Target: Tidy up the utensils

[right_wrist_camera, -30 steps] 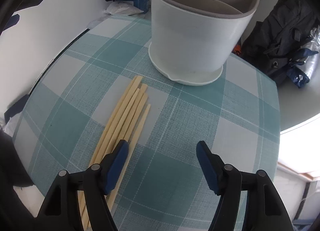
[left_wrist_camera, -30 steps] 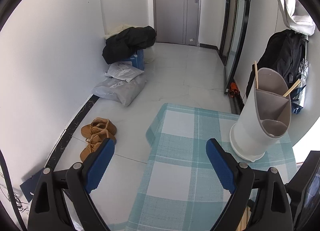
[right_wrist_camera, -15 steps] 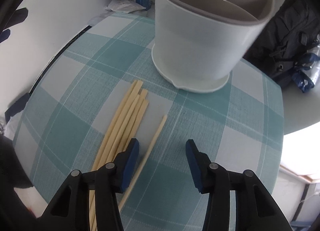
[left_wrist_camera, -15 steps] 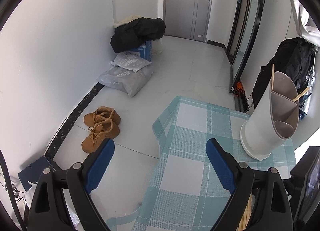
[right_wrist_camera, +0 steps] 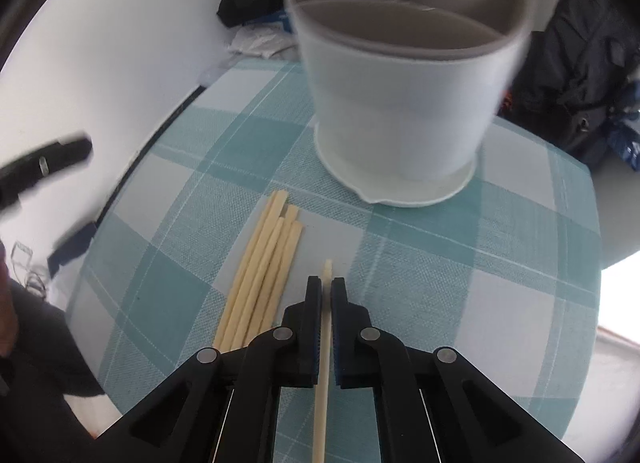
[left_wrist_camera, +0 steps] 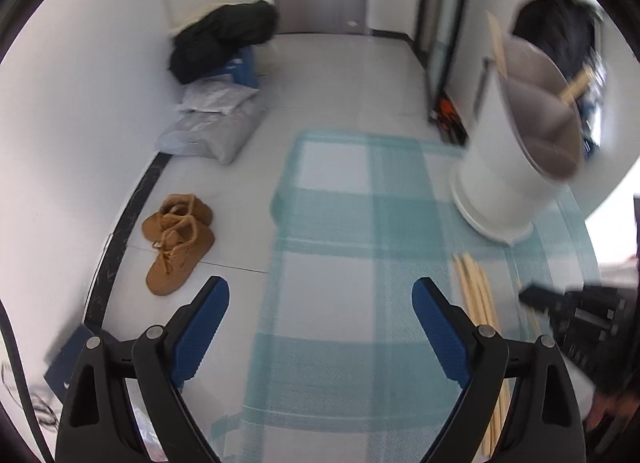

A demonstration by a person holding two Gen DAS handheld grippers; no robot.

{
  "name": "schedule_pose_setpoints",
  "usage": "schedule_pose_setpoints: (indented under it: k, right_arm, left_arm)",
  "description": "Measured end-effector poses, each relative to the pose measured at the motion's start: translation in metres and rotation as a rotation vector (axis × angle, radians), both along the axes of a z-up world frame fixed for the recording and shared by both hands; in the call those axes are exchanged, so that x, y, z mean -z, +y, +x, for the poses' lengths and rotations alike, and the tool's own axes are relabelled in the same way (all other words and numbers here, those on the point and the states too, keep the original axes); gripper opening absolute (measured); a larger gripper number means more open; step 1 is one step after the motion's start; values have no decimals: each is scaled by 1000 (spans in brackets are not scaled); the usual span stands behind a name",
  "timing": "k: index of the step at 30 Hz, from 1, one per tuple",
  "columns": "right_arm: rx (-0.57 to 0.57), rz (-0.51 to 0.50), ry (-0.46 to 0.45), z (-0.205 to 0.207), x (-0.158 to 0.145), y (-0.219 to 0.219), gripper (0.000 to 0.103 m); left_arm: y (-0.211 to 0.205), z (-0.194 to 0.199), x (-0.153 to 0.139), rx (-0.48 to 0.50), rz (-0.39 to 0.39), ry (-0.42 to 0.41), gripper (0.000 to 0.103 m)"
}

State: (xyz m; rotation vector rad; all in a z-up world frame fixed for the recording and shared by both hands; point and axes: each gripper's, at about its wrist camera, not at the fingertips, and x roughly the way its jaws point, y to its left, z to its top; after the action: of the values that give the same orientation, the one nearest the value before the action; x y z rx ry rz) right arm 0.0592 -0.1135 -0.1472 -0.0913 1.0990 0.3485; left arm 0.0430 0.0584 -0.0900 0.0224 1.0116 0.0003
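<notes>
The right tongs (right_wrist_camera: 326,295) clamped 1 pale wooden chopstick (right_wrist_camera: 325,347); the left tongs (left_wrist_camera: 320,327) stood apart, empty. About 5 loose chopsticks (right_wrist_camera: 264,275) awaited the white divided holder (right_wrist_camera: 400,111), which already held 2.

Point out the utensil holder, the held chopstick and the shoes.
utensil holder (right_wrist_camera: 400,111), right wrist view, front wall.
held chopstick (right_wrist_camera: 327,275), right wrist view, free tip.
shoes (left_wrist_camera: 178,239), left wrist view, upper.

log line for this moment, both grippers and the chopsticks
right gripper: shut on chopstick | left gripper: open | loose chopsticks: on tablecloth
</notes>
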Motion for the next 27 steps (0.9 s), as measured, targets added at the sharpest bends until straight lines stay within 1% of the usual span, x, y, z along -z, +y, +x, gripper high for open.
schedule_pose_setpoints:
  k: [1,3,5,7,8,11,16,18,20,23,27]
  right_arm:
    - [23,32,-8,0,-3,-8,4]
    - [64,92,-15,0,-6,-22,4]
    - [107,172,-34,-2,-12,-39,4]
    - [135,246,-55,-3,-19,-52,4]
    - [152,284,-73,-4,-23,-59,4]
    - [185,344,-116,-8,-34,-73,4]
    - [228,397,-164,-19,-48,-94,4]
    - [239,414,-182,-21,-52,-100,4]
    - [252,427,-200,-23,-54,-105,4]
    - [268,453,-208,-27,-57,-116,4]
    - [275,467,-222,-34,-61,-121,4]
  left_arm:
    - [-5,-1,3,22,-9,18,90]
    - [-19,-1,14,65,-39,81,90]
    - [-25,-1,23,74,-67,132,90]
    - [-31,1,30,83,-91,165,90]
    - [-34,1,32,89,-82,177,90]
    - [-44,1,37,103,-55,201,90]
    - [-49,3,43,94,-49,236,90]
    - [-50,4,46,86,-33,248,90]
    - [-51,7,49,89,-43,263,90]
    - [-55,8,52,100,-37,284,90]
    - [-57,9,52,105,-25,291,91]
